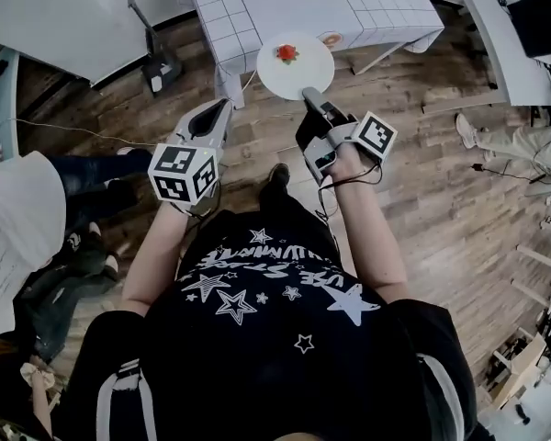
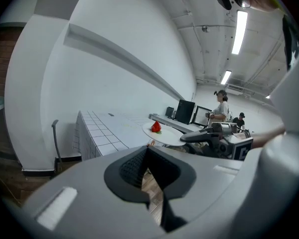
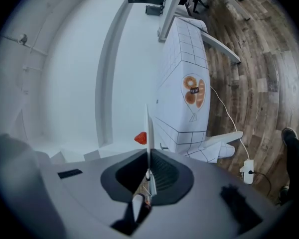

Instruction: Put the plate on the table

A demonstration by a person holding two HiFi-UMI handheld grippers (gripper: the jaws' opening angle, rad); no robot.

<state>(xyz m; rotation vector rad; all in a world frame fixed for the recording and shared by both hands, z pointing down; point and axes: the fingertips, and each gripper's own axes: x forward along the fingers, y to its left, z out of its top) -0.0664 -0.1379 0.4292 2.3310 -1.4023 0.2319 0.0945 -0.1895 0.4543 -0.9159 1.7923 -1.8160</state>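
Left gripper (image 1: pixel 224 107): fingers drawn together, nothing between them.
Right gripper (image 1: pixel 309 94): fingers clamped on the plate's near rim.
Plate (image 1: pixel 305 72): white, held level in the air at the tabletop's near edge.
Strawberry (image 1: pixel 286 52): on the plate.
Tabletop (image 1: pixel 257 7): under a white grid cloth, just beyond the plate.

2 arms forward, left tool (image 1: pixel 219 110) closed and empty, right tool (image 1: pixel 309 96) clamped.

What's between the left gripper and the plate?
Nothing, just air. In the head view only the wooden floor and the tablecloth corner show beneath the gap from left gripper to plate.
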